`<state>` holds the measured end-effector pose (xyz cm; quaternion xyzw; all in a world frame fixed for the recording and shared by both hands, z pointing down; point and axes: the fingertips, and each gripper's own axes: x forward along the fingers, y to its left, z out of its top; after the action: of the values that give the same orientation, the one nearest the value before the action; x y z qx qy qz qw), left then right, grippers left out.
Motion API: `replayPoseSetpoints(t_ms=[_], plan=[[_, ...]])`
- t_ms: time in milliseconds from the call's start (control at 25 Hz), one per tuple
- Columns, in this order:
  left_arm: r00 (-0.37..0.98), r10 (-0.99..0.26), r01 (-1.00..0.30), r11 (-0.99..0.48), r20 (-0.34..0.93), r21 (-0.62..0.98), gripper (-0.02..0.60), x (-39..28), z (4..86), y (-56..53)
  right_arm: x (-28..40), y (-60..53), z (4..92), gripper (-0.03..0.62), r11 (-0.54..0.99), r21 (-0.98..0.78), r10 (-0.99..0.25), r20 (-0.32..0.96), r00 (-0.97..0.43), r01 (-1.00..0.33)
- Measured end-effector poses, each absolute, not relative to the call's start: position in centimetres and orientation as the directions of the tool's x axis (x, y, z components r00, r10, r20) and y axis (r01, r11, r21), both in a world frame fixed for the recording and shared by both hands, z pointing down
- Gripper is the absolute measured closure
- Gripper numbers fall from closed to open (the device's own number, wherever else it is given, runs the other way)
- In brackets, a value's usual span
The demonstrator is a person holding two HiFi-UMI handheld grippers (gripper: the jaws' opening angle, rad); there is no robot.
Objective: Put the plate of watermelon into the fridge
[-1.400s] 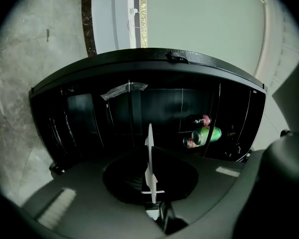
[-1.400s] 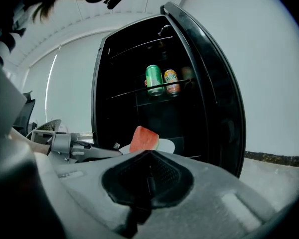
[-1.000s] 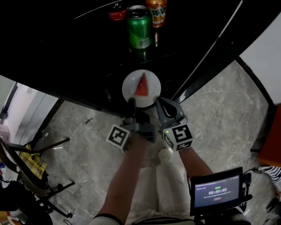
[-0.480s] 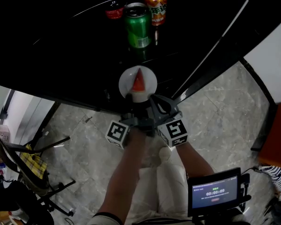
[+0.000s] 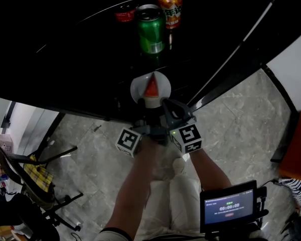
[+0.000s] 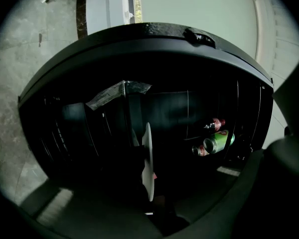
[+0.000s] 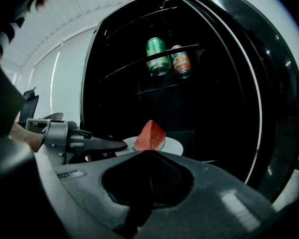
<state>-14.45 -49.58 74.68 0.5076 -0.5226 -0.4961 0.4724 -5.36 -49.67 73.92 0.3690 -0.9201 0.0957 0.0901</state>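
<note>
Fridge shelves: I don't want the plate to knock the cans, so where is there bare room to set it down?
Crowded: the upper shelf where the green can, orange can and red can bunch together. Free, though dim: that shelf left of the red can in the head view, and the lower level around the plate, beneath the cans.

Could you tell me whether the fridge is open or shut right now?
Open: the fridge shows its dark inside, with a green can and an orange can on a shelf.
</note>
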Motion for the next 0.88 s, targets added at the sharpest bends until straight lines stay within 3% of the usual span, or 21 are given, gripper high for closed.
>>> replayPoseSetpoints(t_ms=[280,360,440,480,520,640,760,880], plan=[[0.082,-0.996,-0.229,0.009,0.028,0.973,0.459,-13.3,74.3,-49.4,-5.2,-50.6,73.8,0.597,0.690,-0.107,-0.678,0.251,-0.691,-0.716],[0.098,-0.994,-0.274,0.014,0.042,0.962,0.397,-12.9,74.3,-49.0,-5.2,-50.6,74.2,0.597,0.685,-0.118,-0.676,0.265,-0.688,-0.719],[0.078,-0.995,-0.343,0.028,0.058,0.939,0.297,-12.8,74.3,-48.4,-5.3,-50.8,74.3,0.597,0.679,-0.133,-0.675,0.273,-0.685,-0.722],[0.061,-0.996,-0.377,0.042,0.070,0.925,0.294,-12.9,74.6,-48.0,-5.5,-50.9,74.3,0.597,0.677,-0.139,-0.675,0.274,-0.685,-0.723],[0.042,-0.995,-0.416,0.061,0.086,0.908,0.295,-13.2,74.8,-47.4,-5.6,-50.9,74.3,0.597,0.676,-0.142,-0.675,0.274,-0.685,-0.723],[0.030,-0.994,-0.626,0.061,0.102,0.778,0.422,-13.8,74.7,-45.7,-5.5,-50.9,73.9,0.597,0.681,-0.130,-0.677,0.265,-0.687,-0.721],[0.193,-0.980,-0.808,-0.126,0.057,0.576,0.482,-11.0,72.2,-45.0,-4.6,-50.4,73.3,0.597,0.686,-0.105,-0.682,0.252,-0.686,-0.720],[0.341,-0.936,-0.859,-0.273,0.086,0.432,0.512,-7.7,71.7,-45.4,-4.0,-49.9,73.8,0.597,0.694,-0.079,-0.677,0.267,-0.686,-0.716]])
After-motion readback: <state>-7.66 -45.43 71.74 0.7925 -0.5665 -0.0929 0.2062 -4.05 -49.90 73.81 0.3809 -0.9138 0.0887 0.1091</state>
